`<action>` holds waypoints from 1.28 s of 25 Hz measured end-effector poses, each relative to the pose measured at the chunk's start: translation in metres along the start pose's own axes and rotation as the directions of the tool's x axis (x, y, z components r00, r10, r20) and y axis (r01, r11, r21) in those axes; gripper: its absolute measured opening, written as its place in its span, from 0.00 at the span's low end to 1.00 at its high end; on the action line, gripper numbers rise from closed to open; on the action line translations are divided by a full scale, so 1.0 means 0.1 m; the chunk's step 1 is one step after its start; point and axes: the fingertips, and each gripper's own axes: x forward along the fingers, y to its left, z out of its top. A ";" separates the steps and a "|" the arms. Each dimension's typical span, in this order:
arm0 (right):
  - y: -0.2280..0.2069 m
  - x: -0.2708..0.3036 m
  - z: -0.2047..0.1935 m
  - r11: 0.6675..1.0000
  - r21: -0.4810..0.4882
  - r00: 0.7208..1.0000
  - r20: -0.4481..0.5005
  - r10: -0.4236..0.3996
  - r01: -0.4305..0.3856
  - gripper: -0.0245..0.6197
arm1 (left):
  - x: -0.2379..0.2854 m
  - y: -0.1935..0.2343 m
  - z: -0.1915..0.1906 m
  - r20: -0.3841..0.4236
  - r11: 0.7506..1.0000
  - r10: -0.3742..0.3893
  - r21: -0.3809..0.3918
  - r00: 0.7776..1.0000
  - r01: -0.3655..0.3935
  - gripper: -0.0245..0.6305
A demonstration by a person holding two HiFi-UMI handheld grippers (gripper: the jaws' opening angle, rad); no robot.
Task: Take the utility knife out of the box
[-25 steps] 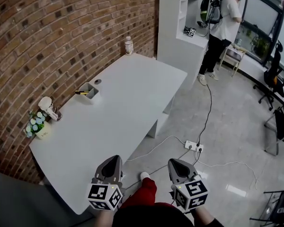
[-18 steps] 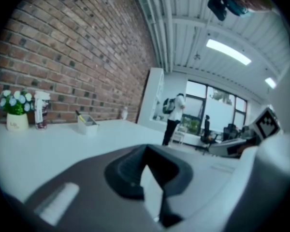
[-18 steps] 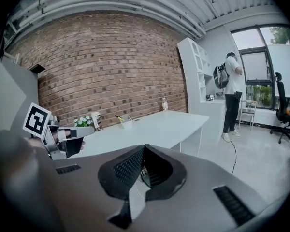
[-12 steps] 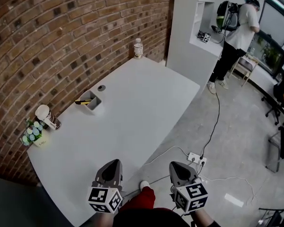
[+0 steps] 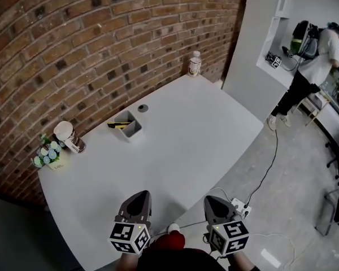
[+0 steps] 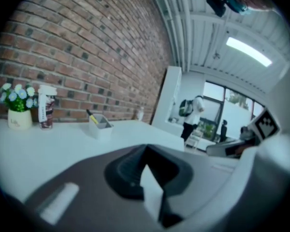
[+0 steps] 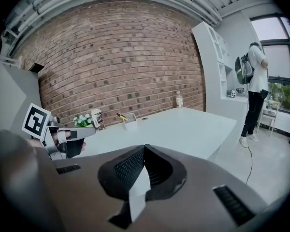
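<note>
Utility knife (image 5: 118, 123): yellow and black, lying tilted in the box (image 5: 132, 131) with one end sticking out over the rim, well ahead of your left gripper (image 5: 139, 196) and slightly to its left, close to the brick wall (image 5: 101, 44). Box: small, grey, open-topped, standing on the white table (image 5: 181, 134). Far ahead-left of your left gripper, at the table's end: a white pot of pale flowers (image 5: 47, 156), and just beside it toward the box a patterned cup with a white lid (image 5: 70, 138). Beyond the box, farther from you: a round cable hole (image 5: 142, 108) in the tabletop. At the far end of the table, well ahead and between your two grippers' lines: one capped bottle (image 5: 195, 65), upright against the wall. Left gripper: low over the near table edge, jaws clenched together, nothing between them, well apart from the box. Right gripper (image 5: 214, 201): level with the left one and near it, past the table edge over the floor, jaws likewise closed on nothing. Just to the right of your right gripper, on the floor: a white power strip (image 5: 241, 208) with a cable running away. Far ahead-right: a person with a backpack (image 5: 315, 61) standing at a white shelf unit (image 5: 271, 38).
</note>
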 end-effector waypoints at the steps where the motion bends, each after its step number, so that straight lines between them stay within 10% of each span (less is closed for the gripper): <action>1: 0.01 0.07 0.03 1.000 -0.009 1.000 -0.004 0.009 -0.009 0.05 | 0.02 0.05 0.02 0.005 1.000 0.011 -0.006 1.000 -0.011 0.04; 32: 0.44 1.02 0.56 0.952 -0.185 0.970 -0.053 0.237 -0.243 0.05 | -0.03 0.92 0.25 0.052 0.950 0.297 -0.113 0.954 -0.290 0.14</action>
